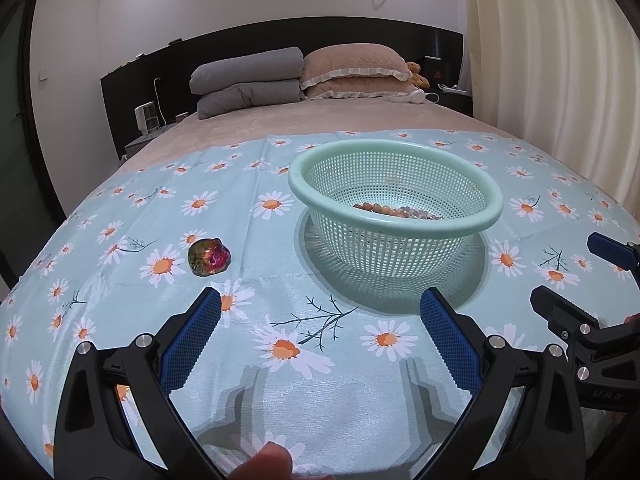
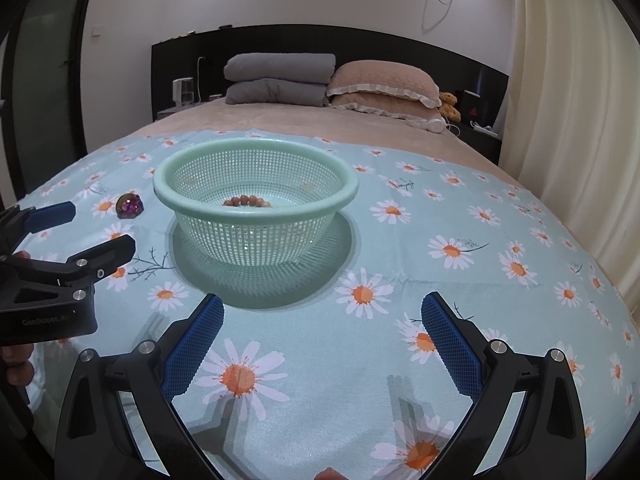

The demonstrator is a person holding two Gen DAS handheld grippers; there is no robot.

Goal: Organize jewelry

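An iridescent bead bracelet (image 1: 209, 257) is lying bunched on the daisy cloth (image 1: 280, 400), left of the green basket (image 1: 394, 152). Nothing is being held by the left gripper (image 1: 320, 344) or right gripper (image 2: 322, 344), both spread wide. Being judged light, slippery and loose, the bracelet is best pinched across the clump.
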